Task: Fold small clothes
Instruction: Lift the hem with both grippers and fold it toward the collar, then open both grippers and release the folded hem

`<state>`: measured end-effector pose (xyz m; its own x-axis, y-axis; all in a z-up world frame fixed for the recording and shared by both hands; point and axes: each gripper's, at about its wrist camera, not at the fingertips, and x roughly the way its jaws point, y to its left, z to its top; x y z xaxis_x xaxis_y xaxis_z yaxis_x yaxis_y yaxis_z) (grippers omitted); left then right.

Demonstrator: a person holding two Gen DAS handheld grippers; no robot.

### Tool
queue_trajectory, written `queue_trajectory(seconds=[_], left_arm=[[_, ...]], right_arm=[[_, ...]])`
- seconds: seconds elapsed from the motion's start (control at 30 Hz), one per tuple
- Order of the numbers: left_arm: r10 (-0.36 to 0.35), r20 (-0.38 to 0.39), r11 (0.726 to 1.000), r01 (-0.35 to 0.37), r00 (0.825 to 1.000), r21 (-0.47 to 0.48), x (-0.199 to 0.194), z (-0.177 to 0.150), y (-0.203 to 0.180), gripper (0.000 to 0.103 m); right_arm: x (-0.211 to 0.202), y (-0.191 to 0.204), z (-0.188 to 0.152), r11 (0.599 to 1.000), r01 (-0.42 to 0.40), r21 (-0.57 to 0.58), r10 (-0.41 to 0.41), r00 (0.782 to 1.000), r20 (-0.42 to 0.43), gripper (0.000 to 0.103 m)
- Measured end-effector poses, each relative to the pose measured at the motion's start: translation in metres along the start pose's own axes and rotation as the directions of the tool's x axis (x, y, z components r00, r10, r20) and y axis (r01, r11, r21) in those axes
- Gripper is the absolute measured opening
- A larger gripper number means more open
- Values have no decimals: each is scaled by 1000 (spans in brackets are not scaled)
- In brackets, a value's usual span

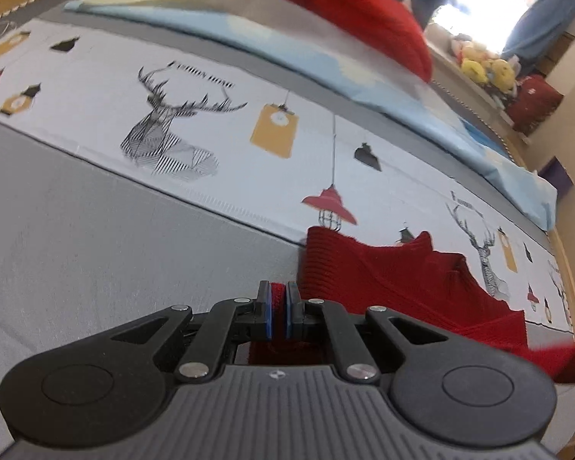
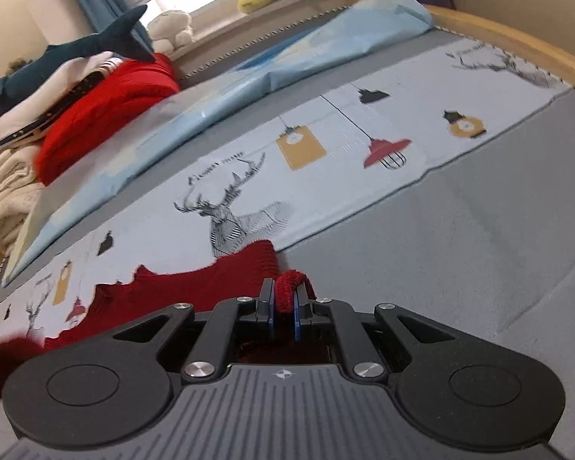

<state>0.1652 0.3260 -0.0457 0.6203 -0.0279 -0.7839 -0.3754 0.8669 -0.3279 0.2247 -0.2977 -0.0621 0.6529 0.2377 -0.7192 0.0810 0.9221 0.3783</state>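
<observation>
Gripping: left gripper (image 1: 278, 306) and right gripper (image 2: 283, 303) each pinched tight on an edge of the dark red ribbed knit garment (image 1: 402, 280), spreading it for folding.
Location: garment draped low over the deer-print bedsheet (image 1: 211, 122), at its grey border.

My bed (image 2: 479, 230), under a grey deer-print sheet (image 2: 326, 176), carries the red knit garment (image 2: 195, 287) near me, a blue folded cloth (image 2: 249, 80) farther off, and piled clothes (image 2: 96, 107) far left.

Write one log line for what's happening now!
left gripper: shut on red knit garment | right gripper: shut on same garment | garment: partly on bed
</observation>
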Motion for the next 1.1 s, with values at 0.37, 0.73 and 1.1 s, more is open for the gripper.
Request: queue_trajectory(seconds=[0.37,0.73,1.1], left_arm=[[-2,-7,1000,2,1000,12,4,1,3,8],[23,16,999,-23,1000,-45,-13,7,42,27],[-7,-139,998,16,990,58,3,-10,44,43]], right_arm=[[20,6,-7,998,62,-11,-63,998,-13,10],[10,-13,-2,996,85,4,-85,996,18,33],[0,-45,-7,997,76,-19,-77,995,-61,40]])
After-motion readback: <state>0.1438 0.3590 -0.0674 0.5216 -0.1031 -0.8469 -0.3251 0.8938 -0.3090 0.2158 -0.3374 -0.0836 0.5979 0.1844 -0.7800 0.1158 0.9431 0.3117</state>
